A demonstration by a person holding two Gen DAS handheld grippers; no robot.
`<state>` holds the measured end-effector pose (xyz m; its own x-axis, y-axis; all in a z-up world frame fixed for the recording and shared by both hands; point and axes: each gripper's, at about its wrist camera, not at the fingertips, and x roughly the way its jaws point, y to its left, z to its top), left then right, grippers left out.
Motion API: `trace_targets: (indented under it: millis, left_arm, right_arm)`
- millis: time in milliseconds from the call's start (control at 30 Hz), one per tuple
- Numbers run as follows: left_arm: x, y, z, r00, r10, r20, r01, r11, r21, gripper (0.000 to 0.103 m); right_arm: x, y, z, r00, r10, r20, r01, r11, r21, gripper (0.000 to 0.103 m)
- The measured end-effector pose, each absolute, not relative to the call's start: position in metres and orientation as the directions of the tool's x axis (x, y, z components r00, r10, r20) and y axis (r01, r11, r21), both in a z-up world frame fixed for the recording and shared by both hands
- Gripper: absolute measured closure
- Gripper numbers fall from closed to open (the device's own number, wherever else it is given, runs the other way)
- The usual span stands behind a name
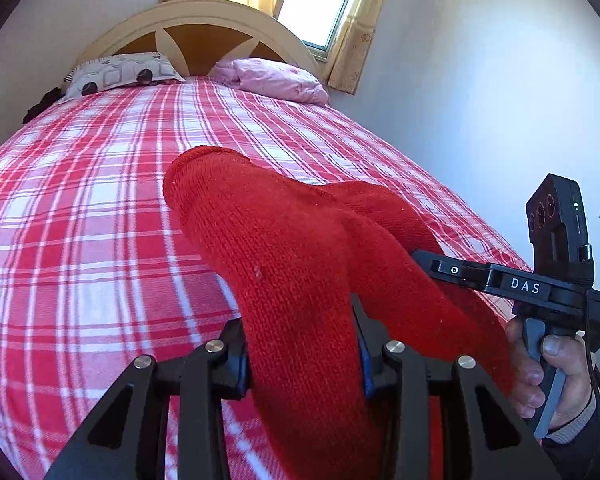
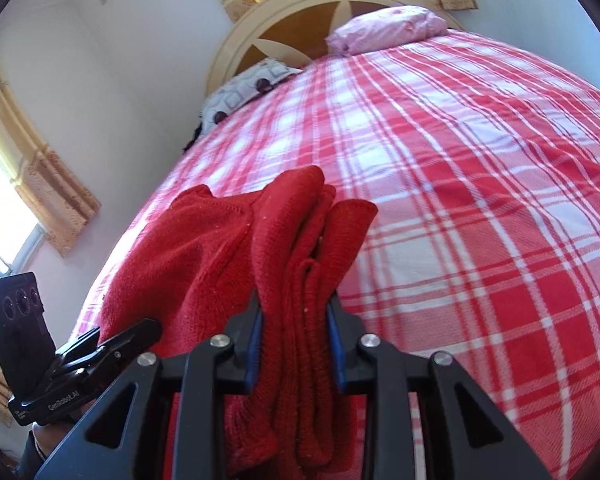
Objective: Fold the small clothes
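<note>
I have the left gripper clamped on the red knit garment, the right gripper clamped on its bunched far-right end, above the plaid bed.

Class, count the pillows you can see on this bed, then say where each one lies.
2. A grey patterned pillow lies at the left of the headboard; a pink pillow lies at its right, near the window. No others show, though the red knit garment hides some bed.

Bright daylight from the glaring window; strong fisheye bending, dark corners.
</note>
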<state>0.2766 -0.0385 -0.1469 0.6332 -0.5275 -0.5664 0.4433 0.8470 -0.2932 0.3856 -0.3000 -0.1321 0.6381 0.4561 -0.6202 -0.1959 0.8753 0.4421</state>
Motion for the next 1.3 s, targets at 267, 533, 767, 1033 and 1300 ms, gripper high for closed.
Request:
trace_targets:
  millis: [267,533,767,1033,1300]
  left_arm:
    - [0.243,0.014,-0.134,0.692,-0.445,-0.568,0.346,0.895,-0.280,0.063]
    - [0.200,0.083,-0.139,0.742,-0.342,-0.577,0.210,0.936,-0.284,0.063]
    - [0.168,0.129,-0.151,0.766,-0.259,-0.589,0.100,0.952,-0.289,0.063]
    - [0.153,0.157,-0.179,0.750,-0.227,-0.622,0.015,0.945,-0.326,0.063]
    - [0.154,0.161,-0.203,0.726,-0.246,-0.642,0.014,0.939,-0.344,0.063]
  right_arm:
    - [0.369,-0.250,-0.114,0.599,0.547,-0.585,-0.293,0.829,0.475,0.073]
    - [0.351,-0.171,-0.125,0.498,0.652,-0.572,-0.410,0.758,0.507,0.073]
    - [0.333,-0.105,-0.141,0.410,0.705,-0.579,-0.485,0.706,0.517,0.073]
    - [0.324,-0.065,-0.166,0.347,0.711,-0.612,-0.514,0.690,0.510,0.073]
    - [0.325,-0.059,-0.184,0.331,0.687,-0.646,-0.497,0.709,0.500,0.073]
